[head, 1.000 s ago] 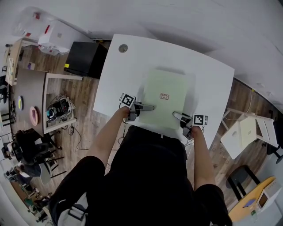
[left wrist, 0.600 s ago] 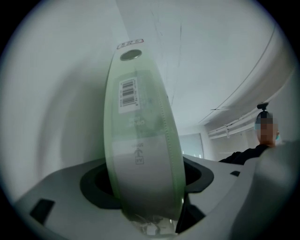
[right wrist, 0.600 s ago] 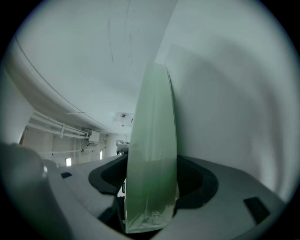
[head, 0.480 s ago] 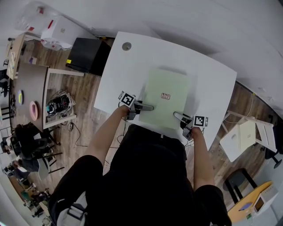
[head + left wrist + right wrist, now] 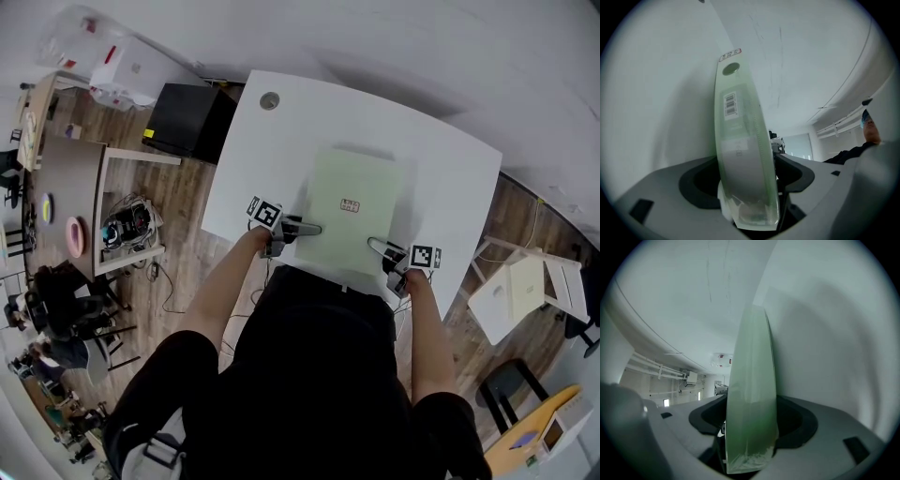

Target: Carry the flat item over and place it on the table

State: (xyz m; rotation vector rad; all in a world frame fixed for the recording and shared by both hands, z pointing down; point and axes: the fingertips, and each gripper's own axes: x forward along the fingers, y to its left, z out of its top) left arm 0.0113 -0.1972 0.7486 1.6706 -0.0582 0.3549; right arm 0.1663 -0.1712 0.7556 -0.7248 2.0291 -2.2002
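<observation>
The flat item (image 5: 349, 220), a pale green thin box, lies flat on the white surface (image 5: 281, 141), and the two hand-held grippers are at its near edge, one at each near corner. The left hand-held gripper (image 5: 317, 228) reaches onto the near left corner, and its marker cube (image 5: 269, 213) sits just behind the jaws, toward the person's forearm. In the left gripper view the edge of the flat item (image 5: 740, 154) stands between the jaws and runs away from them. The jaws have just been opening and now stand wide. A narrow gap shows between the box and the right jaw, so the pads do not press on it. A barcode label (image 5: 730, 105) is on the box face further ahead of this gripper. The right hand-held gripper (image 5: 375, 246) is at the near right corner, with its marker cube (image 5: 424, 255) behind it. In the right gripper view the flat item (image 5: 752, 394) fills the space between the jaws. Both jaws sit close against its faces, so this gripper appears to clamp the box. Ahead of both grippers, around the middle of the box top, there is a small red label (image 5: 349, 206). The rest of the white surface lies beyond the far edge of the box.
</observation>
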